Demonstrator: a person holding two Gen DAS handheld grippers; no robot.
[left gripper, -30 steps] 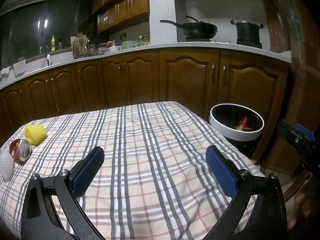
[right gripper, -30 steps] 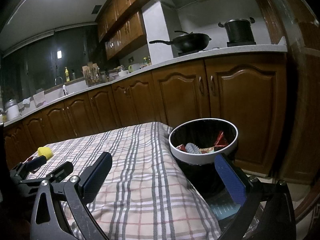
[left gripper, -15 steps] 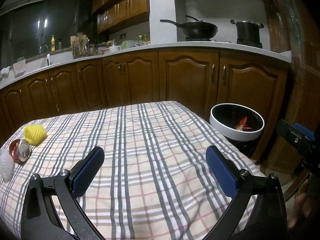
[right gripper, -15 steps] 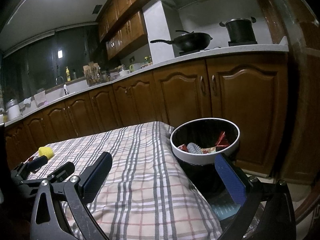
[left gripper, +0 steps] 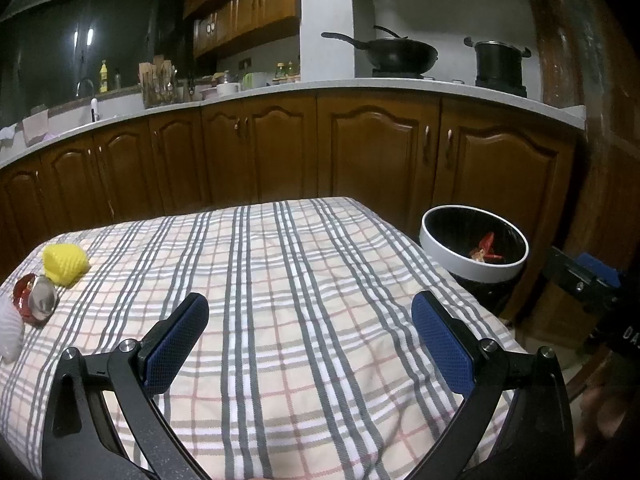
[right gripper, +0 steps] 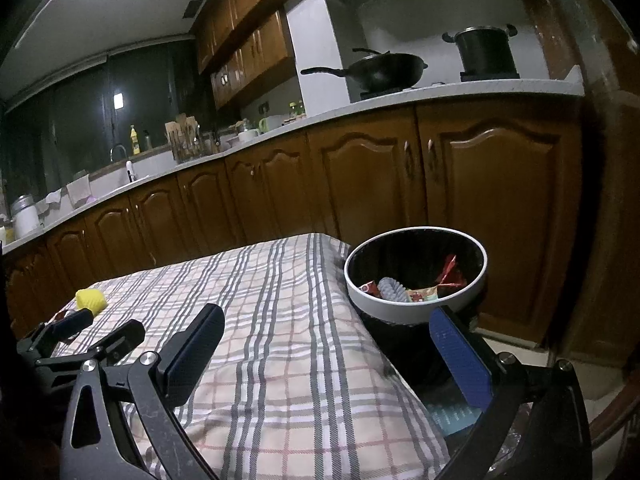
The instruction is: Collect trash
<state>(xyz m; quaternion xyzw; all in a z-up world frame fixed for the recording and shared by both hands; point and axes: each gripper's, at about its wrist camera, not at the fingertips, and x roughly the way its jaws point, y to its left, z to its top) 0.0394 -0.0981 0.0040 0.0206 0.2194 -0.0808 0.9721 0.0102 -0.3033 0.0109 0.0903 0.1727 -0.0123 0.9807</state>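
Observation:
A yellow crumpled cup [left gripper: 64, 265] lies at the far left of the checked tablecloth [left gripper: 288, 280], with a red and silver wrapper [left gripper: 34, 299] and a white piece [left gripper: 9, 333] beside it at the left edge. My left gripper [left gripper: 310, 316] hovers open over the middle of the cloth, nothing between its blue pads. The white-rimmed black bin [right gripper: 416, 274] stands off the table's right corner and holds red wrappers and a white ribbed cup [right gripper: 392, 289]. My right gripper [right gripper: 326, 340] is open and empty, straddling the table's right edge just before the bin.
Brown kitchen cabinets [left gripper: 360, 152] run behind the table under a pale counter [left gripper: 440, 88] with a wok and a pot. The other gripper's fingers [right gripper: 76, 332] show at the left of the right wrist view. Floor lies to the right of the table.
The right gripper has drifted slightly; the bin sits a touch further right and lower in its view. The left gripper and the trash on the cloth have not moved.

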